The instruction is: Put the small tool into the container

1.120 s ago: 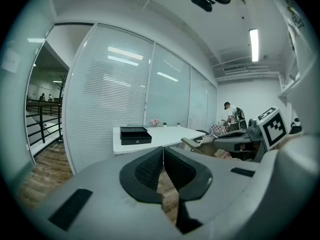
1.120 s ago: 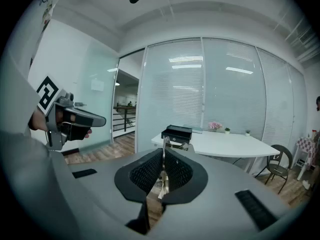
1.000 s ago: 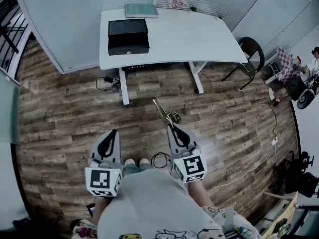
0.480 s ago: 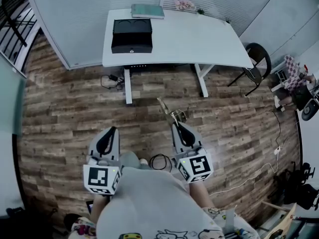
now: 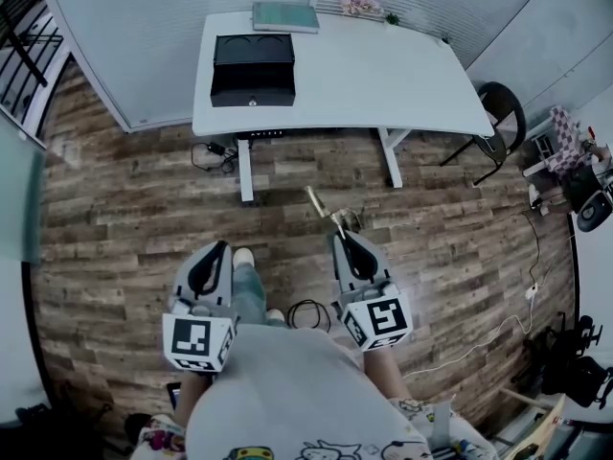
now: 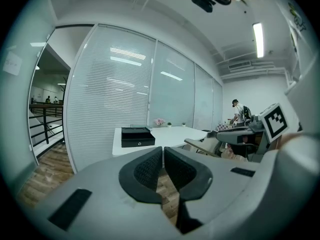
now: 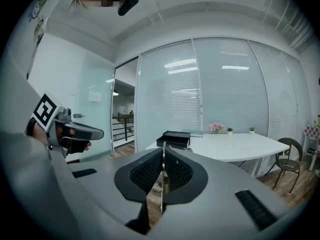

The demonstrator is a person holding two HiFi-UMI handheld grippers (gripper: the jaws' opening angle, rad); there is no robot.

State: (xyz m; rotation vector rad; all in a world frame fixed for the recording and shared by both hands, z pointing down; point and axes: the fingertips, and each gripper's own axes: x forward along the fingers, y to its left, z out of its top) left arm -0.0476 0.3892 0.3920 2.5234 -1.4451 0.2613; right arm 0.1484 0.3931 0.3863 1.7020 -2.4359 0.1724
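Observation:
My right gripper (image 5: 347, 247) is shut on a small slim metal tool (image 5: 322, 209) that sticks out ahead of the jaws over the wooden floor. In the right gripper view the tool (image 7: 163, 165) shows as a thin blade pinched between the pads of the right gripper (image 7: 163, 170). My left gripper (image 5: 213, 260) is shut with nothing in it, and in its own view the left gripper (image 6: 163, 165) has its jaws pressed together. The container, a black box (image 5: 252, 69), stands on the left part of the white desk (image 5: 383, 75), far ahead of both grippers. The black box (image 7: 176, 139) also appears in the right gripper view.
A green book (image 5: 284, 17) and small potted flowers (image 5: 360, 5) lie at the desk's back edge. A black chair (image 5: 500, 118) stands right of the desk. Cables (image 5: 308, 312) trail on the floor. A glass partition with blinds runs behind the desk. A person sits at far right.
The person has stepped forward toward the desk; a foot now shows ahead between the grippers. Both grippers keep their state, the right still gripping the tool.

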